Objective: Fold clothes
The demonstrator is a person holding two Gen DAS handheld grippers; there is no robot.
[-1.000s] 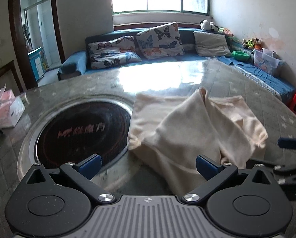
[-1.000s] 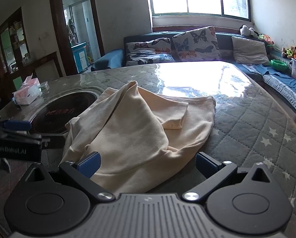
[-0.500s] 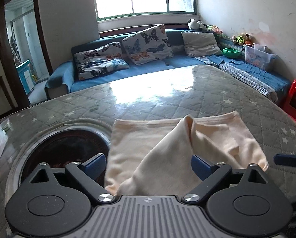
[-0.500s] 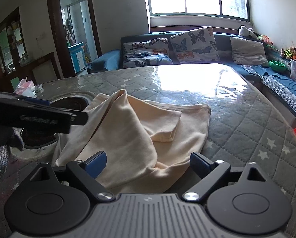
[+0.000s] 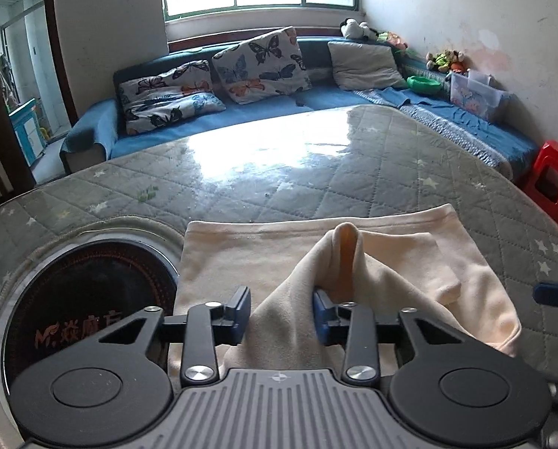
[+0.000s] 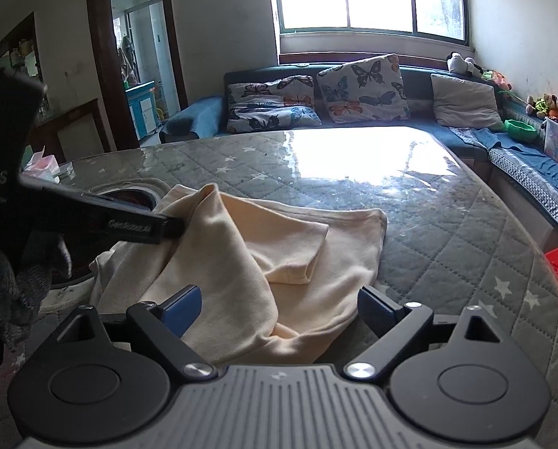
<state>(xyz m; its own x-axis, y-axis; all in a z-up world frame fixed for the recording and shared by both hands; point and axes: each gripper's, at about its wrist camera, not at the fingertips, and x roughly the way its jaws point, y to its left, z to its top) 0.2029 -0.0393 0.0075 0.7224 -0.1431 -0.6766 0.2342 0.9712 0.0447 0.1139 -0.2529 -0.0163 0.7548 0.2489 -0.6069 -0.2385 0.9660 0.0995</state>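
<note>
A cream garment (image 5: 353, 262) lies rumpled on the quilted table (image 5: 316, 172), with a raised fold running toward me. My left gripper (image 5: 282, 316) straddles that fold; its jaws are partly closed around the cloth with a gap still showing. In the right wrist view the garment (image 6: 279, 254) lies in front of my right gripper (image 6: 279, 308), which is open over its near edge. The left gripper's body (image 6: 92, 217) reaches in from the left onto the fold.
A round dark cooktop (image 5: 84, 314) is set in the table at left of the garment. A blue sofa with butterfly pillows (image 5: 256, 63) runs behind the table. A red stool (image 5: 552, 176) stands at right. A tissue pack (image 6: 43, 162) lies far left.
My left gripper moved forward over the garment and its jaws narrowed around the raised fold. My right gripper came a little closer to the garment's near edge and stays open.
</note>
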